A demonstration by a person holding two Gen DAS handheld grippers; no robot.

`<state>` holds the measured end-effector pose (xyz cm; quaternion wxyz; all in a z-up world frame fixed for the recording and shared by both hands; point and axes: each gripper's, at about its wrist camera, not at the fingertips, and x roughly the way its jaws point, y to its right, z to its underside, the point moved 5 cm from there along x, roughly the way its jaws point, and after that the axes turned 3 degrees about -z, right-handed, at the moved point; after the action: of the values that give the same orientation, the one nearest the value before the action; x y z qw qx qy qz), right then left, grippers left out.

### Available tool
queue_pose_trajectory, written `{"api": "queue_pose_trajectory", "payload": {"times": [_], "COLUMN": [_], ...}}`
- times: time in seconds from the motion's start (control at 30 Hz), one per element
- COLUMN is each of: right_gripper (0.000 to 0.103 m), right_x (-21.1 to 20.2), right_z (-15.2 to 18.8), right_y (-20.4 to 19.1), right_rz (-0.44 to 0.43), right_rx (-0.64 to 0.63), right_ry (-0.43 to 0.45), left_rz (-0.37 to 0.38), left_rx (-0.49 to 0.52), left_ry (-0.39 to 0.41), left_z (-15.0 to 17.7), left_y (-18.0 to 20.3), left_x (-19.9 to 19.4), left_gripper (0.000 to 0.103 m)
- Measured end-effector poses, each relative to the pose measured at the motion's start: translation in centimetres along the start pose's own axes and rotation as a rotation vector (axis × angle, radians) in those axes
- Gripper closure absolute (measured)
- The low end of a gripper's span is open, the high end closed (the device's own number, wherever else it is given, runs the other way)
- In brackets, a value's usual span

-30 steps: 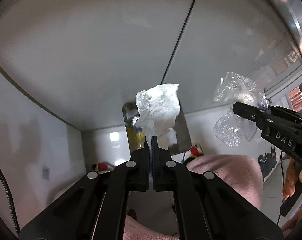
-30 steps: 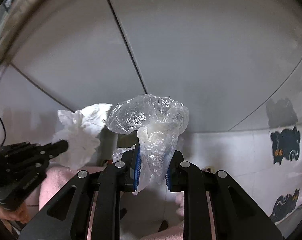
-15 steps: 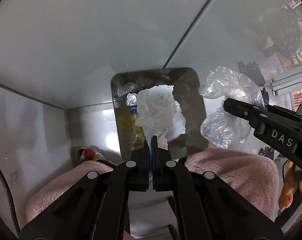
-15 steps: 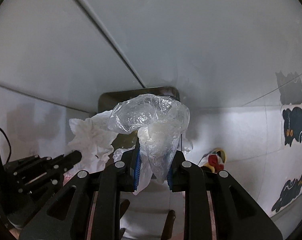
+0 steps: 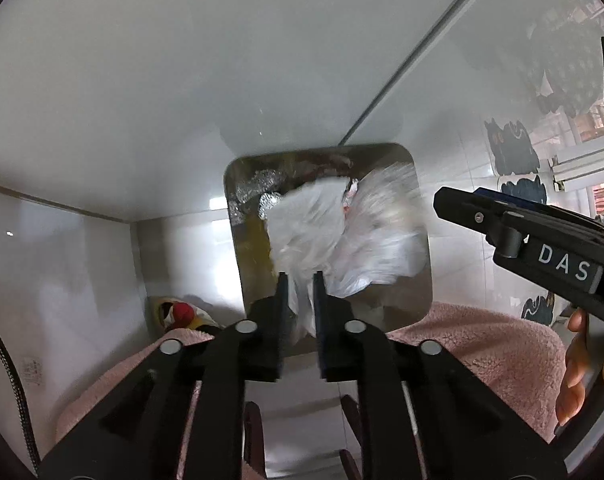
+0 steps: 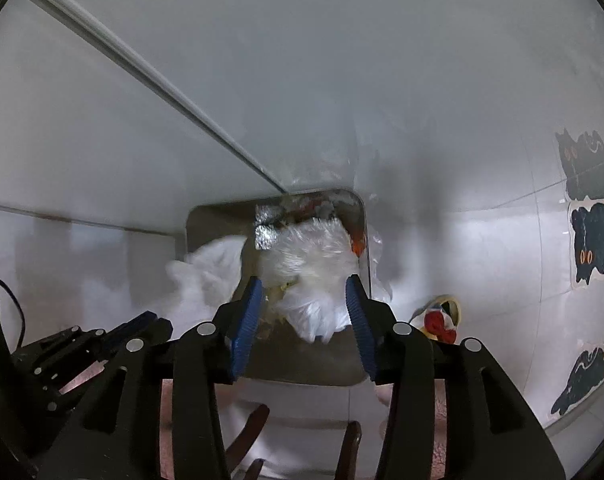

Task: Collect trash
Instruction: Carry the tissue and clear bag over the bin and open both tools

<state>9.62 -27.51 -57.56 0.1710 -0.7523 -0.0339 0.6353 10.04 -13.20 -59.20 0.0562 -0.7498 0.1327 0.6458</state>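
Both grippers are pointing down over the open bin (image 5: pixel 424 216). The left gripper (image 5: pixel 300 280) is opening, its jaws parting around the white tissue (image 5: pixel 302 224). The right gripper (image 6: pixel 304 292) is opening too, releasing the clear plastic bag (image 6: pixel 310 256), blurred above the bin's trash.

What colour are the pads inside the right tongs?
Blue pads, clearest in the right wrist view.
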Motion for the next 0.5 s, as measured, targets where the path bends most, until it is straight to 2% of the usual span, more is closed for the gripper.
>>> {"api": "queue_pose_trajectory", "payload": {"times": [0.13,0.2,0.27,0.4,0.5], "right_gripper": [0.045,0.032,0.021,0.004,0.004], "right_x": [-1.8,-3.5,-5.1,-9.4,-12.6], "right_z": [0.2,0.5,0.7,1.4,2.0], "right_y": [-0.7,-1.0,-1.0,-1.2,-1.9], "right_rz": [-0.003,-0.005,-0.004,-0.003,0.016], "right_rx": [0.000,0.002,0.007,0.017,-0.002], "right_ry": [0.036,0.070,0.108,0.186,0.245], "left_rz": [-0.011,-0.017,-0.022,-0.036,-0.054], "left_rx": [-0.006,-0.009,-0.013,-0.028,-0.020], "left_ry": [0.046,0.079,0.108,0.169,0.230], "left_z": [0.0,0.3,0.7,1.7,2.7], "left_y": [-0.1,-0.2,-0.3,-0.9,-1.0], "left_x": [-2.1,-3.9,-5.4,-9.1,-12.6], "left_gripper": [0.062,0.044,0.032,0.018,0.010]}}
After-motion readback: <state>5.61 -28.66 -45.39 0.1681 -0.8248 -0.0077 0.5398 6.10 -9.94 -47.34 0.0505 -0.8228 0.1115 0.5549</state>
